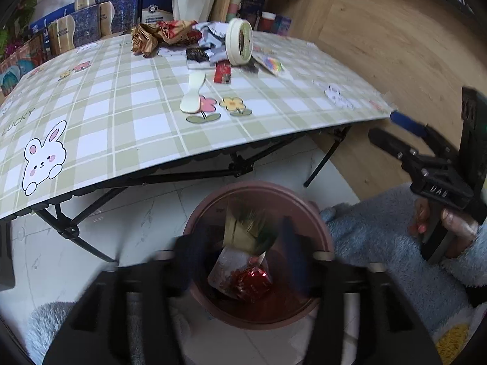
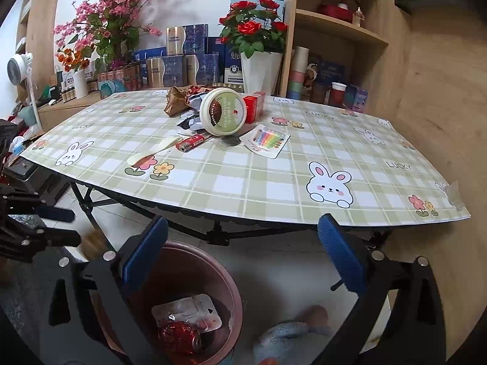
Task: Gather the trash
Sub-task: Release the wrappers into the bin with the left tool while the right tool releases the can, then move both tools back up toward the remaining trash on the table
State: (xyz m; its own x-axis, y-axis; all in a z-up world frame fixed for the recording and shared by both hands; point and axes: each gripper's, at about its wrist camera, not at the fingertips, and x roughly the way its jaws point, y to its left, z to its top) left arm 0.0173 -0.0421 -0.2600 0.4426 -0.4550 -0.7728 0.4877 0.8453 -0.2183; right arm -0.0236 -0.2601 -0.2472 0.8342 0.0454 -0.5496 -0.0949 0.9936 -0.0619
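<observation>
A pink waste bin [image 1: 307, 210] stands on the floor below the table's front edge; it also shows in the right wrist view [image 2: 210, 258]. It holds a crushed red can [image 2: 179, 337] and a white wrapper [image 2: 188, 307]. My left gripper [image 1: 243, 252] hangs over the bin, blurred, jaws apart, with a gold-green wrapper [image 1: 249, 228] loose between them. My right gripper [image 2: 243, 258] is open and empty beside the bin. On the table lie a yogurt tub [image 2: 223, 112], a lighter [image 2: 190, 143], a plastic spoon [image 2: 152, 152], a candle pack [image 2: 265, 140] and crumpled brown paper [image 2: 178, 100].
A folding table [image 2: 274, 182] with a checked bunny cloth carries the trash. Boxes and flower pots [image 2: 260, 67] stand behind it. A wooden shelf unit [image 2: 341, 39] stands at the right. The floor is white tile [image 1: 91, 228].
</observation>
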